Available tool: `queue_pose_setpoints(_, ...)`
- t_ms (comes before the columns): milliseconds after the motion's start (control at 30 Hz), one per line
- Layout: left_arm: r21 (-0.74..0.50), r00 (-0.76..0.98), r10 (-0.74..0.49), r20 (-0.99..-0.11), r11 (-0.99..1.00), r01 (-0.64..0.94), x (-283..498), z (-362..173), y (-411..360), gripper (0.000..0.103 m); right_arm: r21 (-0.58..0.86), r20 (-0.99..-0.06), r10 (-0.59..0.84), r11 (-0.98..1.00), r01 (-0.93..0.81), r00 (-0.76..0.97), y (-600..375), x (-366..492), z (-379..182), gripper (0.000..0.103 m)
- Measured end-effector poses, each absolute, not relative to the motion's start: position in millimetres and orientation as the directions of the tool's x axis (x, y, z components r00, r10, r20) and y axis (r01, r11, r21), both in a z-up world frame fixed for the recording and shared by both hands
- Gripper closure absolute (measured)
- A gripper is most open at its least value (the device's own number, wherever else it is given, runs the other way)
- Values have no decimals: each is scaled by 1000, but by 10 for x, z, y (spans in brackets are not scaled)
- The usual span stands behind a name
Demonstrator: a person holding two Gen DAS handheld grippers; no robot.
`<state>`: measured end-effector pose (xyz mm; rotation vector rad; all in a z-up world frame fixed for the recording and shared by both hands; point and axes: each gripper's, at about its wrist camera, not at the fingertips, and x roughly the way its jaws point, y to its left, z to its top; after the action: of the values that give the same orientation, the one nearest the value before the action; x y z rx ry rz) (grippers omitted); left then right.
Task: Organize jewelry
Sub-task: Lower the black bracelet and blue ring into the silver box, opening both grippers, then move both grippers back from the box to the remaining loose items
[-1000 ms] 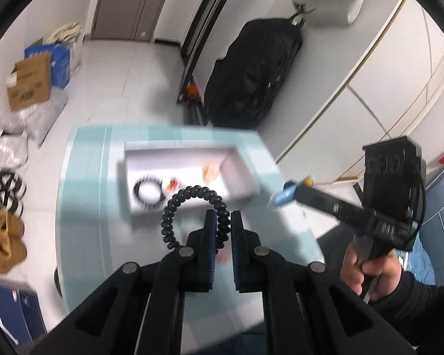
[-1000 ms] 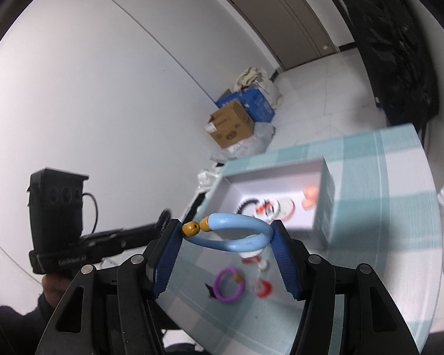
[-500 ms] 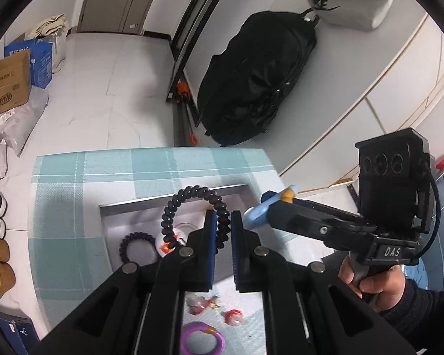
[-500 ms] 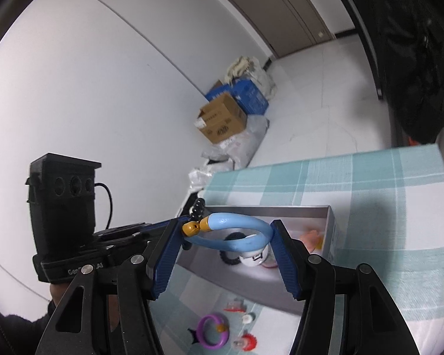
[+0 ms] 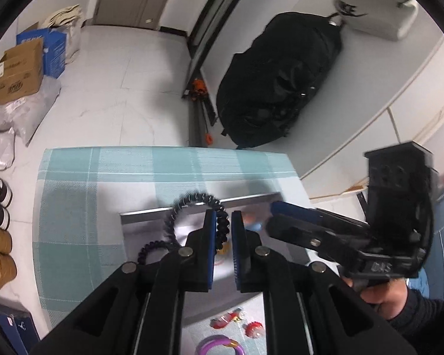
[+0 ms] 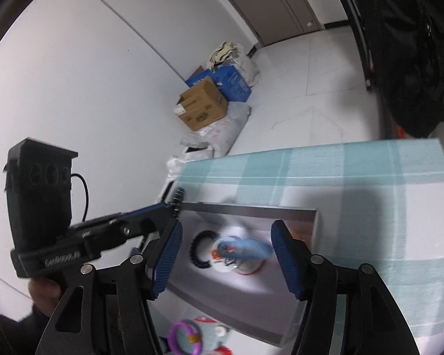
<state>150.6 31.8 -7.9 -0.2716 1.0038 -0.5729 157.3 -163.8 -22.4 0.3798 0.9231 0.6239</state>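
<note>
My left gripper (image 5: 222, 219) is shut on a black spiral hair tie (image 5: 192, 204) and holds it over the white jewelry box (image 5: 151, 217). My right gripper (image 6: 225, 242) is open above the same box (image 6: 251, 208). A light blue bracelet (image 6: 248, 247), blurred, lies in the box between its fingers, beside a black beaded bracelet (image 6: 199, 247) and a white round piece. My right gripper also shows in the left wrist view (image 5: 272, 219).
The box sits on a teal checked tablecloth (image 5: 103, 165). A purple ring bracelet (image 5: 219, 344) and small red pieces (image 5: 236, 322) lie on the cloth near me. Boxes (image 5: 17, 68), shoes and a black bag (image 5: 278, 88) are on the floor beyond.
My right gripper opened and the blue bracelet dropped into the box. Both grippers moved forward over the box. The left still holds the black hair tie.
</note>
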Motion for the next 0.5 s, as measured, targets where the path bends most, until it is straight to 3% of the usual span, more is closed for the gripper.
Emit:
queue_pose_setpoints(67,-502,396,-592,-702,805,315,1515,-107,358,90,557,-612,645,763,-330,458,-1665,1558,-224,33)
queue_pose_setpoints(100,-515,389,-599,-700,801,306,1513,-115,374,76,563,-602,648,759,-327,467,-1699,1534,-207,33)
queue_pose_setpoints(133,-522,386,-601,-700,800,297,1505,-120,389,51,570,-590,652,754,-327,476,-1736,1507,-183,32)
queue_pose_setpoints(200,-562,387,-635,-669,772,295,1473,-100,424,25,573,-571,652,752,-327,498,-1799,1447,-117,26)
queue_pose_setpoints(400,-558,492,-633,-598,769,312,1233,229,511,25,531,-518,633,766,-364,576,-1923,1217,164,14)
queue_pose_setpoints(500,-494,576,-593,-563,800,341,1036,454,509,25,500,-467,622,772,-393,628,-1967,1014,324,0)
